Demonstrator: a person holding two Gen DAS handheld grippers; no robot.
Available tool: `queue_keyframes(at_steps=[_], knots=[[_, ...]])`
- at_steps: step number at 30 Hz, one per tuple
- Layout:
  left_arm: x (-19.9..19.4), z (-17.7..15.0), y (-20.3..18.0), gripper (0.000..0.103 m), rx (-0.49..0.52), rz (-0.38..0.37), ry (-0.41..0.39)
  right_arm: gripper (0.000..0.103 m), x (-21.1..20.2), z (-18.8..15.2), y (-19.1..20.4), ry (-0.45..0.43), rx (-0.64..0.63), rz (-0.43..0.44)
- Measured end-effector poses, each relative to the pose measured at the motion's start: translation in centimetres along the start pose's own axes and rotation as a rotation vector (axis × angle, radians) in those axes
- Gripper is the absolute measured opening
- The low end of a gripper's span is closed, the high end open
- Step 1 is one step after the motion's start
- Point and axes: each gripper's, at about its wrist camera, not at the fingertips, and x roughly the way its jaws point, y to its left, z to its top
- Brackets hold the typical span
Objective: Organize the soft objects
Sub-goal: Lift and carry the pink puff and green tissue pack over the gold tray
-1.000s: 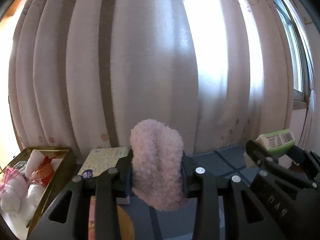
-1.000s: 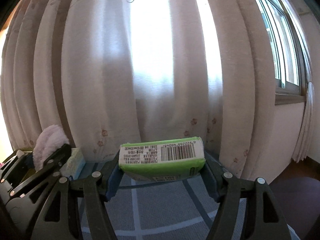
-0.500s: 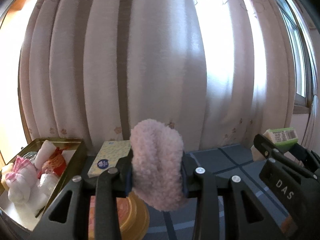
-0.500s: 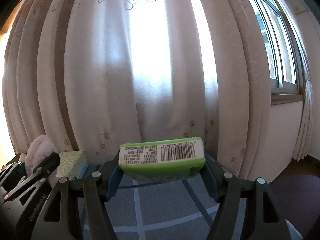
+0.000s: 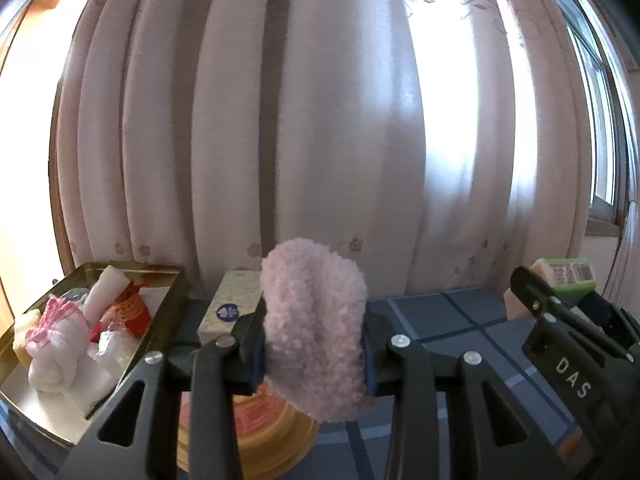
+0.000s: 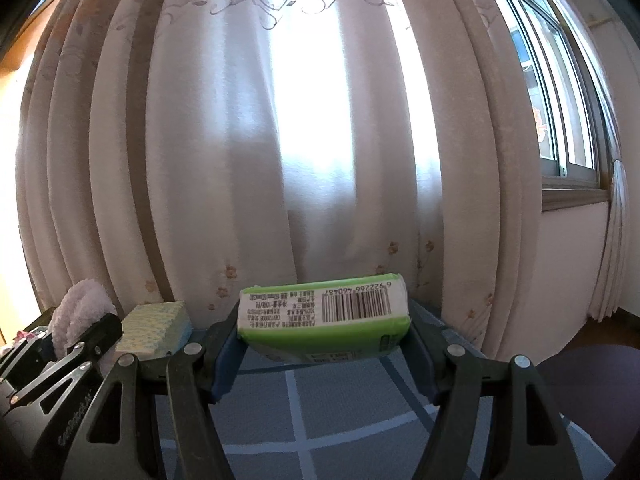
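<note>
We've got the left gripper [image 5: 314,354] clamped on a fluffy pale-pink fabric roll [image 5: 316,332], held up above the blue grid-patterned tablecloth [image 5: 448,316]. Our right gripper [image 6: 324,344] is squeezing a green plastic tissue pack [image 6: 324,316], while the gold metal tray [image 5: 160,312] of soft stuff sits off left.

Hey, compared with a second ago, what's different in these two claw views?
Both views have swung toward the gold tray, which now shows more fully, along with the yellow tissue box. Nothing was picked up or released: the left claw keeps the pink fluffy cloth, the right claw the green tissue pack.
</note>
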Motion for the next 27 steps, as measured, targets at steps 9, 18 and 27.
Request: queue_keyframes(at_steps=[9, 18, 27], knots=[[-1.0, -0.1, 1.4, 0.036, -0.009, 0.027, -0.009, 0.072, -0.9, -0.3, 1.8, -0.005, -0.001, 0.033], [-1.8, 0.0, 3.7, 0.036, -0.020, 0.072, -0.014, 0.072, -1.4, -0.6, 4.3, 0.004, -0.003, 0.075], [-3.0, 0.0, 5.4, 0.036, -0.030, 0.095, -0.033, 0.072, -1.7, -0.8, 7.5, 0.012, -0.031, 0.124]])
